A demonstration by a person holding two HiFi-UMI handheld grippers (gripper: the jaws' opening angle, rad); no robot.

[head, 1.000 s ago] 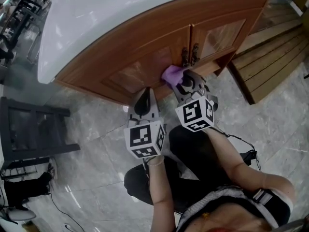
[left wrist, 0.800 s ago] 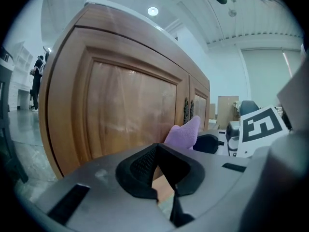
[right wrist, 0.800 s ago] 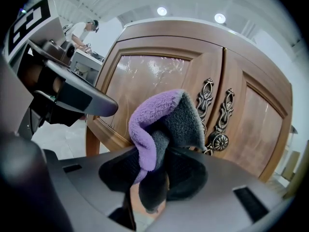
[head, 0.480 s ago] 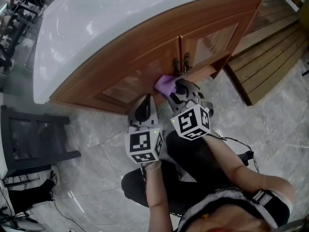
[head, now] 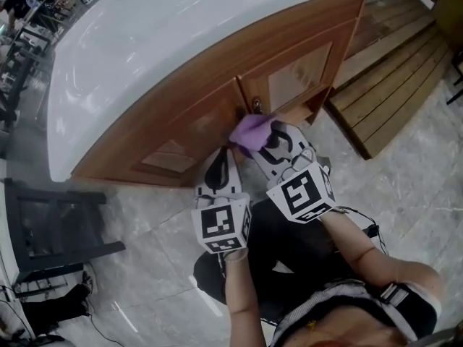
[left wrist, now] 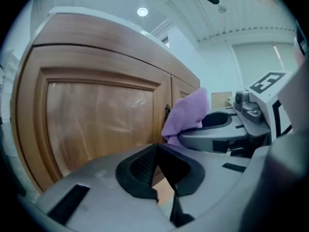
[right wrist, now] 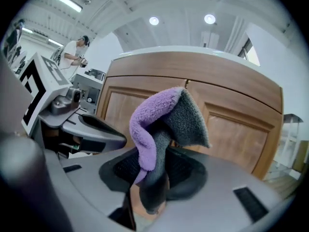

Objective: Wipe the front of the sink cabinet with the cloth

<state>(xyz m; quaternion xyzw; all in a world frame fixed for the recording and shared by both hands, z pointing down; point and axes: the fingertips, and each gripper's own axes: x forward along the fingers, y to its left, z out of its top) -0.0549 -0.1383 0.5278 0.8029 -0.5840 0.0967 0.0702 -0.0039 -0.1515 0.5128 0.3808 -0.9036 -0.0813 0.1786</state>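
Grey stone-look floor (head: 137, 266) underfoot; wooden sink cabinet (head: 181, 121) across 12 o'clock of head view, under white countertop (head: 145, 42). Slatted wood platform (head: 391, 63) at 2 o'clock, dark frame (head: 43, 215) at 9. Just above centre: right gripper (head: 262, 139), clamped tight on cloth (head: 249, 130), purple one side, grey the other. Bunched btwn the pads and sticking out past the tips, up at the cabinet front by the seam btwn the two doors, right under the handle (head: 255, 105); actual contact not clear. At 7 o'clock of that: left gripper (head: 222, 157), squeezed closed w/ nothing btwn its pads, aimed at the left door, near its lower edge. Wood door panel filling 9 to 11 o'clock in left gripper view, purple bundle at 1. Far bkgd, 10 o'clock of right gripper view: person (right wrist: 75, 52) standing.
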